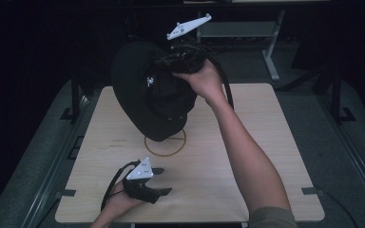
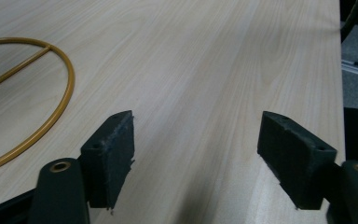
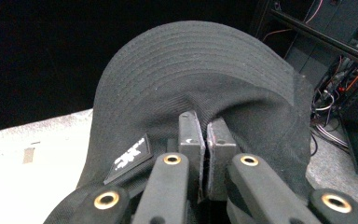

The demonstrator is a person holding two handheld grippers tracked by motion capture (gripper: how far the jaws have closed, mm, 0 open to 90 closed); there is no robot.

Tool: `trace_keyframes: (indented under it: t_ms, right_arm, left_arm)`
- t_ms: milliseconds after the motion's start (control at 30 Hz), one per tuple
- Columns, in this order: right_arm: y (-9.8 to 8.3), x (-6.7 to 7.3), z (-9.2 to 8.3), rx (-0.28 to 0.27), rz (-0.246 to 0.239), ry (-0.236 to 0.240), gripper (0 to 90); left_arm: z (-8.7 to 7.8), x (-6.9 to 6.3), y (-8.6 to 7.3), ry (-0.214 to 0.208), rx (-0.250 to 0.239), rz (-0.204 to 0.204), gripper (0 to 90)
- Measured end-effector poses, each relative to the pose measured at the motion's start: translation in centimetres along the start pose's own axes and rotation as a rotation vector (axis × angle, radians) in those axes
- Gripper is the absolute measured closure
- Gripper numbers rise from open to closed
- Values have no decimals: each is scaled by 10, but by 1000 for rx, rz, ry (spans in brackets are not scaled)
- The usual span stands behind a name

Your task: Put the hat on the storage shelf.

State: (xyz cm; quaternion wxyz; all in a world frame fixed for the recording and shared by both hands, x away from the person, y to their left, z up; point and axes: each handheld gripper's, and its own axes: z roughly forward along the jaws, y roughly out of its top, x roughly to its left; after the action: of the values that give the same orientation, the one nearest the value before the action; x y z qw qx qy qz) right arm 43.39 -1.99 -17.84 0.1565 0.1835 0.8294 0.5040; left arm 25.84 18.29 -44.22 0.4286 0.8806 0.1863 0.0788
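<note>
The right gripper (image 1: 180, 59) is holding a black bucket hat (image 1: 147, 90) up in the air above the far half of the desk (image 1: 247, 156), its jaws pinched nearly together on a fold of the fabric. In the right gripper view the two pads are meeting with only a sliver of cloth between them, and the brim is arching behind them. A small patch with white lettering (image 3: 129, 158) is showing on the hat, but the wording is too blurred to read. In the high view the hat is blocking part of the gold ring (image 1: 166, 145) marked on the desk, and the dark room is swallowing the hat's upper edge. The right hand (image 1: 202, 80) is covering much of its gripper. The left gripper (image 1: 159, 183) is hovering near the front edge of the desk, jaws standing wide apart with nothing between them, bare wood showing in the gap.
</note>
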Motion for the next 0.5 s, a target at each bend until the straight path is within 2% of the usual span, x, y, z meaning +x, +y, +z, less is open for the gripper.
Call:
trace_keyframes:
  t_ms: [267,500]
  right_arm:
    - [7,2,19,59,1,9,865]
    - [9,6,47,137,-38,-4,815]
  left_arm:
    - [1,-2,1,-11,3,10,261]
    - [1,-1,1,-11,4,19,263]
